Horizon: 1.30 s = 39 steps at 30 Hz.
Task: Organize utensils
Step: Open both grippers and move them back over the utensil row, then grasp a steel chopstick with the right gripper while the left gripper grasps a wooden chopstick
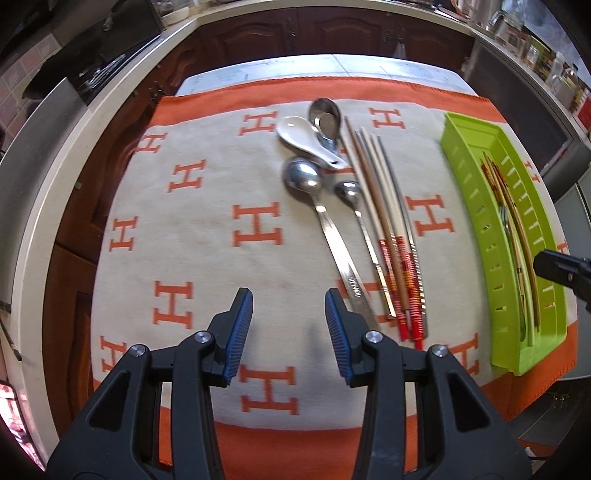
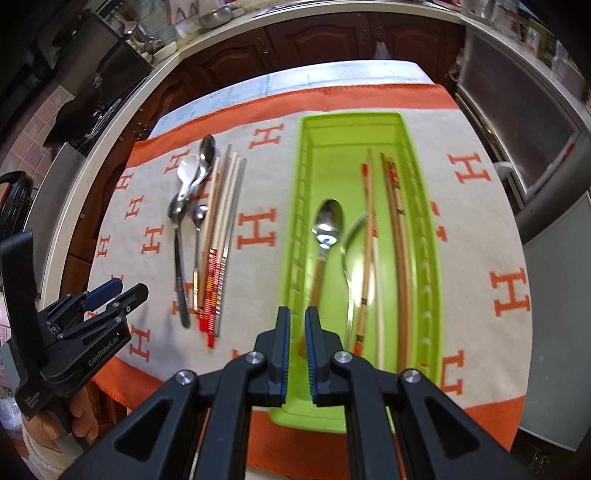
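On the orange-and-cream cloth [image 1: 207,206] lie a white ceramic spoon [image 1: 306,142], three steel spoons [image 1: 314,199] and several chopsticks [image 1: 384,229] with red-patterned ends, side by side. My left gripper [image 1: 289,306] hovers open just left of their handle ends, with nothing between its blue pads; it also shows at the lower left of the right wrist view [image 2: 127,290]. My right gripper [image 2: 297,332] is over the near end of the green tray [image 2: 306,155]. It is shut on the handle end of a wooden-handled spoon [image 2: 327,221]. A steel spoon [image 2: 349,266] and chopsticks [image 2: 397,240] lie in the tray.
A pale counter edge [image 1: 44,192] curves round the left, over dark wooden cabinets [image 1: 258,29]. A steel-fronted appliance [image 2: 517,122] stands right of the table. A hand [image 2: 81,417] holds the left gripper's handle. Bare cloth lies left of the utensils.
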Each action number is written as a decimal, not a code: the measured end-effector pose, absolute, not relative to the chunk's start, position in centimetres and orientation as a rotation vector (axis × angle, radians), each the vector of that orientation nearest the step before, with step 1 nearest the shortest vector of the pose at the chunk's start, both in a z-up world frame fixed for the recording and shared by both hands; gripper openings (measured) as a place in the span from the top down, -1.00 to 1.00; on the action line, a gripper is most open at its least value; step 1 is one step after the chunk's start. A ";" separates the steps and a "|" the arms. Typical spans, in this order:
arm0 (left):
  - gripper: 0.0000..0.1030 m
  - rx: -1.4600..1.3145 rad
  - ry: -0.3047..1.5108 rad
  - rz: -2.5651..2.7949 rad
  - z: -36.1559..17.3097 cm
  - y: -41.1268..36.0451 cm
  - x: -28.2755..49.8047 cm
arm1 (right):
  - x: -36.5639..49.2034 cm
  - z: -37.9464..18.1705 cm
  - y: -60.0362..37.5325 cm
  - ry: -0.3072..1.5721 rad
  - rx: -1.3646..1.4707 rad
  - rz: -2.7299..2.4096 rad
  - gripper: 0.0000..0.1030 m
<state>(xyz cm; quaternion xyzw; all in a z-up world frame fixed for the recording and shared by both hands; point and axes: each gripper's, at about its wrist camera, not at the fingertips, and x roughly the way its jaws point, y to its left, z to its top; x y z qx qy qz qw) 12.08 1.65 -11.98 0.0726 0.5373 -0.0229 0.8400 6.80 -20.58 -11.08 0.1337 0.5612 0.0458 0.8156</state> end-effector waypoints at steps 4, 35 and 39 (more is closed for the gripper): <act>0.28 0.147 1.125 -0.029 -11.8 3.0 12.6 | 8.6 -10.6 -19.2 1.206 0.283 0.129 0.85; 0.28 0.105 1.175 -0.051 -14.0 4.1 14.3 | 19.4 -18.1 -12.2 1.442 0.229 0.189 0.85; 0.28 0.101 1.176 -0.054 -13.9 3.9 14.1 | 19.8 -17.9 -11.3 1.438 0.175 0.173 0.85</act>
